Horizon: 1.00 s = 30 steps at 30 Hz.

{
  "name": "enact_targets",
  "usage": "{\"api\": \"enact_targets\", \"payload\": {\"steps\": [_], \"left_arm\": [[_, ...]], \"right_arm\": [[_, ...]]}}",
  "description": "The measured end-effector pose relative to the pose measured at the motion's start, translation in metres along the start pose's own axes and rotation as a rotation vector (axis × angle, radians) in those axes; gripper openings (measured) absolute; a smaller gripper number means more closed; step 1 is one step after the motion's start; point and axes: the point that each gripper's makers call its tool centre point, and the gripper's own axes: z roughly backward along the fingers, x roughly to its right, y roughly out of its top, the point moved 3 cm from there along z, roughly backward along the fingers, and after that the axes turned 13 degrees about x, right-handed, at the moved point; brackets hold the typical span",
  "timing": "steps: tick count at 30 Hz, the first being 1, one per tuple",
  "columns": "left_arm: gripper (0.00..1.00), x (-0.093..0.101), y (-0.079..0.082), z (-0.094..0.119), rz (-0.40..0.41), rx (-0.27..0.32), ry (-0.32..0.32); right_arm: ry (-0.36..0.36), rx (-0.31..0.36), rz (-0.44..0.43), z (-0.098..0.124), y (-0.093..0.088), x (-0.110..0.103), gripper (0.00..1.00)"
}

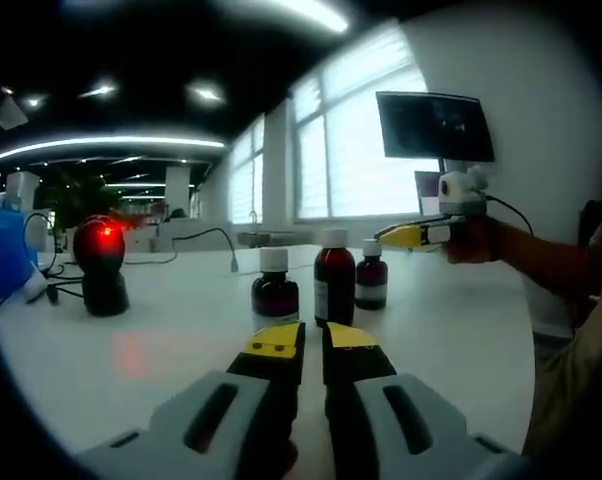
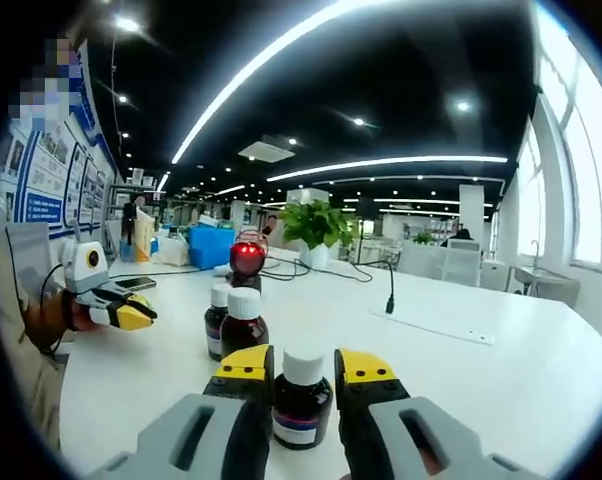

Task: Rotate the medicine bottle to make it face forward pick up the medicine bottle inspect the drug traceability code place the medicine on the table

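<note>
Three dark medicine bottles with white caps stand on the white table (image 1: pixel 161 350). In the left gripper view they are a near bottle (image 1: pixel 275 290), a taller middle bottle (image 1: pixel 334 275) and a far bottle (image 1: pixel 371 278). My left gripper (image 1: pixel 313 345) is shut and empty, just short of the near bottle. My right gripper (image 1: pixel 406 236), held by a hand, hovers by the far bottle's cap. In the right gripper view my right gripper (image 2: pixel 303 365) is open, its jaws flanking that bottle (image 2: pixel 303 400), which rests on the table. The other two bottles (image 2: pixel 243 325) stand behind it, with the left gripper (image 2: pixel 126 312) beside them.
A black scanner with a red light (image 1: pixel 101 262) (image 2: pixel 247 258) stands on the table beyond the bottles, with cables trailing behind it. A person's arm (image 1: pixel 541 265) reaches in from the side. A blue box (image 2: pixel 211 245) and a potted plant (image 2: pixel 311 225) sit further back.
</note>
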Motion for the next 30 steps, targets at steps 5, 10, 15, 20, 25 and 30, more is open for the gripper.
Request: {"api": "enact_targets", "payload": {"steps": [5, 10, 15, 20, 25, 30], "left_arm": [[0.0, 0.0, 0.0, 0.0, 0.019, 0.003, -0.004], [0.0, 0.0, 0.0, -0.001, 0.007, 0.0, -0.001], [0.0, 0.001, 0.0, -0.001, 0.011, 0.001, -0.004], [0.0, 0.0, 0.001, -0.001, 0.009, 0.002, -0.002], [0.0, 0.0, 0.0, -0.001, 0.007, 0.001, 0.0], [0.0, 0.0, 0.0, -0.001, 0.004, -0.001, 0.001]], "right_arm": [[0.022, -0.018, 0.0, -0.008, -0.005, 0.0, 0.22], [0.025, -0.029, 0.002, -0.012, -0.009, 0.0, 0.2], [0.014, -0.031, 0.011, -0.013, -0.011, 0.001, 0.16], [0.011, -0.031, 0.033, -0.013, -0.01, -0.001, 0.16], [0.006, -0.023, 0.026, -0.013, -0.011, -0.002, 0.15], [0.002, -0.018, 0.016, -0.013, -0.011, -0.002, 0.15]]}}
